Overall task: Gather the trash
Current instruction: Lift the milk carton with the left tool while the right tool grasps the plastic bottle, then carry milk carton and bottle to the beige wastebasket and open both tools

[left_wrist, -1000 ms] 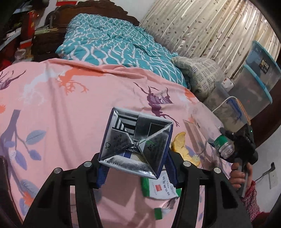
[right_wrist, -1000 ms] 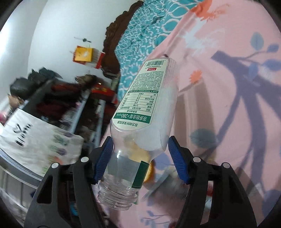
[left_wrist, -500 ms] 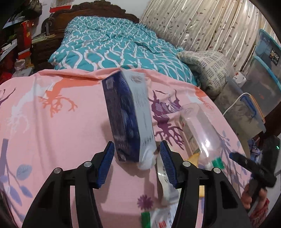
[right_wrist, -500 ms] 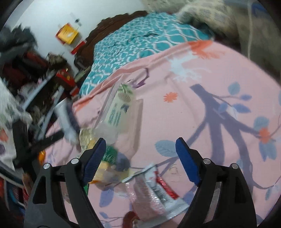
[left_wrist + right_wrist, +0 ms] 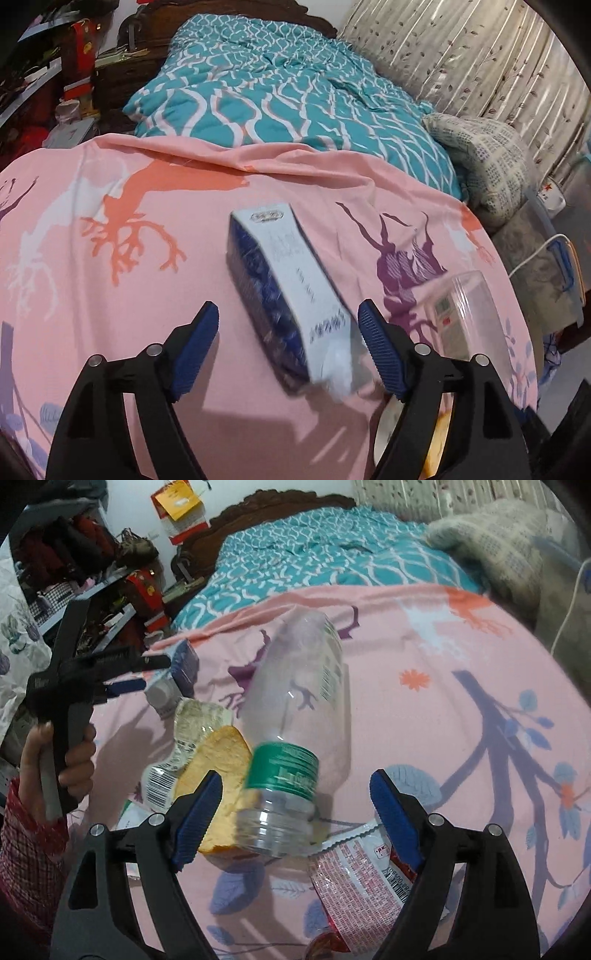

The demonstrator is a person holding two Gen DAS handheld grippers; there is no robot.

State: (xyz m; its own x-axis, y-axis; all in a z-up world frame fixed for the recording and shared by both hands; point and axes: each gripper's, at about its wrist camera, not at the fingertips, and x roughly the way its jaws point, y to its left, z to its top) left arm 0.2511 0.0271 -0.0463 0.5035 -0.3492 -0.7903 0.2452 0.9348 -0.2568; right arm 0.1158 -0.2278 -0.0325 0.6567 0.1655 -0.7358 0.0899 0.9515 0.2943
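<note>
On the pink printed bedsheet (image 5: 110, 295), the blue-and-white carton (image 5: 291, 291) lay between the left gripper (image 5: 288, 347) pads, which had just been opening and stood clear of it. Its long axis ran from the jaws up-left toward the teal quilt (image 5: 295, 92). Right of the carton, the clear plastic bottle (image 5: 299, 716) sat free between the wide-open right gripper (image 5: 295, 819) pads, threaded neck toward the camera, base toward the quilt. A glossy red wrapper (image 5: 354, 886) lay beneath.
</note>
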